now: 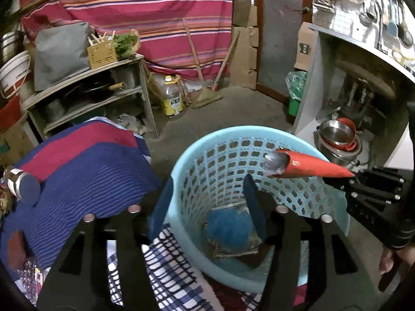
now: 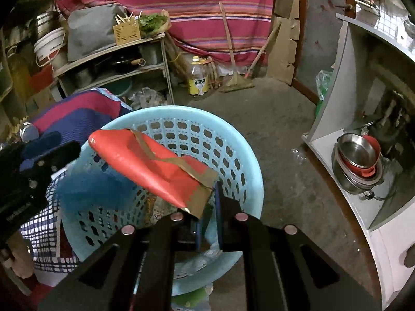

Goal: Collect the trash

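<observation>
A light blue perforated basket [image 1: 223, 160] stands on the floor and shows in both views [image 2: 233, 150]. Blue fluffy trash [image 1: 228, 229] and paper scraps lie at its bottom. My right gripper [image 2: 207, 212] is shut on the corner of a red paper packet [image 2: 155, 165] with brown tape and holds it over the basket. In the left wrist view the packet [image 1: 311, 167] sticks out from the right with clear plastic in its open end. My left gripper [image 1: 210, 202] is open and empty over the basket's near rim.
A bed with a blue and red striped blanket [image 1: 85, 160] lies left of the basket, with a metal jar [image 1: 23, 186] on it. A shelf [image 1: 98, 98] stands behind, an oil bottle [image 1: 171, 96] and brooms by the striped curtain. A counter with steel bowls [image 2: 358, 155] is right.
</observation>
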`<action>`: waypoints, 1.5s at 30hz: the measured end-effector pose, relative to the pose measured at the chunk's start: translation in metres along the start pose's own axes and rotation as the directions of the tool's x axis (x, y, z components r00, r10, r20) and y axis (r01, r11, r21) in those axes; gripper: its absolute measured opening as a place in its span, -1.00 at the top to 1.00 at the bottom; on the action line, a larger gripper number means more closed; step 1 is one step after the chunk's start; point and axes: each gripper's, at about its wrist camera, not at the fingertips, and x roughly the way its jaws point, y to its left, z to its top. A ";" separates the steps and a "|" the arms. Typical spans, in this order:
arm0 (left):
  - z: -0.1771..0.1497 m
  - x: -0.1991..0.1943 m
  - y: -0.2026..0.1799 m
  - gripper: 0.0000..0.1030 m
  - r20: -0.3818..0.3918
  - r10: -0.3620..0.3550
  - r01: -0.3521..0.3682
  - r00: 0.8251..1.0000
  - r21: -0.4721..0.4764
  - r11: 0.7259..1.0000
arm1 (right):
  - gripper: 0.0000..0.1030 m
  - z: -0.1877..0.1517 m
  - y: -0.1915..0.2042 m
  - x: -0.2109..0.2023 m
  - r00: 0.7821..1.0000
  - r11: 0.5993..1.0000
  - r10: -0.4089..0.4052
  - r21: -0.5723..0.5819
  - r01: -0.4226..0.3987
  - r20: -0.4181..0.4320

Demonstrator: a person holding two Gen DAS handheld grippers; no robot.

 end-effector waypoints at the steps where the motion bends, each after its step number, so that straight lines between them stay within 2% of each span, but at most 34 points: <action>1: 0.000 -0.002 0.004 -0.17 0.004 0.006 -0.006 1.000 -0.009 1.000 | 0.82 0.000 0.000 0.001 1.000 1.000 0.003 0.004 -0.003 -0.004; 7: 0.004 -0.013 0.030 -0.45 0.033 0.063 -0.061 0.997 -0.052 0.997 | 0.82 0.002 0.005 0.008 1.000 1.000 0.013 0.024 -0.013 -0.015; 17: 0.006 -0.037 0.089 -0.68 0.048 0.172 -0.165 0.984 -0.123 0.979 | 0.75 0.004 0.019 0.031 0.999 0.998 0.010 0.065 -0.007 -0.044; 18: 0.006 -0.040 0.097 -0.69 0.051 0.183 -0.174 0.982 -0.134 0.976 | 0.49 0.004 0.020 0.033 0.999 0.998 0.010 0.067 -0.006 -0.052; 19: 0.006 -0.043 0.103 -0.70 0.053 0.191 -0.182 0.980 -0.143 0.973 | -0.01 0.002 0.022 0.035 0.998 0.997 0.002 0.071 0.002 -0.057; 20: 0.006 -0.046 0.108 -0.71 0.055 0.199 -0.189 0.978 -0.151 0.970 | -0.20 0.002 0.023 0.034 0.999 0.997 -0.010 0.071 0.013 -0.050; 21: 0.006 -0.049 0.115 -0.72 0.058 0.210 -0.198 0.976 -0.161 0.967 | -0.28 0.001 0.025 0.033 0.999 0.997 -0.026 0.068 0.029 -0.042; 24: 0.004 -0.061 0.138 -0.77 0.063 0.246 -0.229 0.967 -0.203 0.952 | -0.28 -0.001 0.031 0.032 0.998 0.997 -0.037 0.062 0.040 -0.047; 26: 0.002 -0.068 0.153 -0.79 0.063 0.264 -0.244 0.962 -0.227 0.943 | -0.35 0.000 0.036 0.026 0.999 0.997 -0.040 0.065 0.042 -0.027; 28: -0.001 -0.074 0.167 -0.81 0.061 0.290 -0.268 0.955 -0.239 0.933 | -0.55 0.001 0.044 0.016 0.999 0.998 -0.039 0.057 0.038 0.012; 31: -0.005 -0.086 0.188 -0.85 0.062 0.337 -0.313 0.940 -0.245 0.918 | -0.56 0.005 0.059 0.006 0.998 0.999 -0.038 0.024 0.037 0.042; 37: -0.020 -0.112 0.239 -0.89 0.044 0.424 -0.393 0.905 -0.295 0.871 | -0.63 0.012 0.110 -0.010 0.995 0.998 0.004 -0.058 0.002 0.098; 40: -0.028 -0.121 0.264 -0.89 0.025 0.438 -0.406 0.899 -0.330 0.852 | -0.65 0.014 0.138 -0.016 0.993 0.996 0.049 -0.079 -0.041 0.111; 45: -0.038 -0.138 0.297 -0.89 0.004 0.486 -0.455 0.874 -0.347 0.820 | -0.67 0.012 0.198 -0.024 0.985 0.983 0.129 -0.145 -0.111 0.119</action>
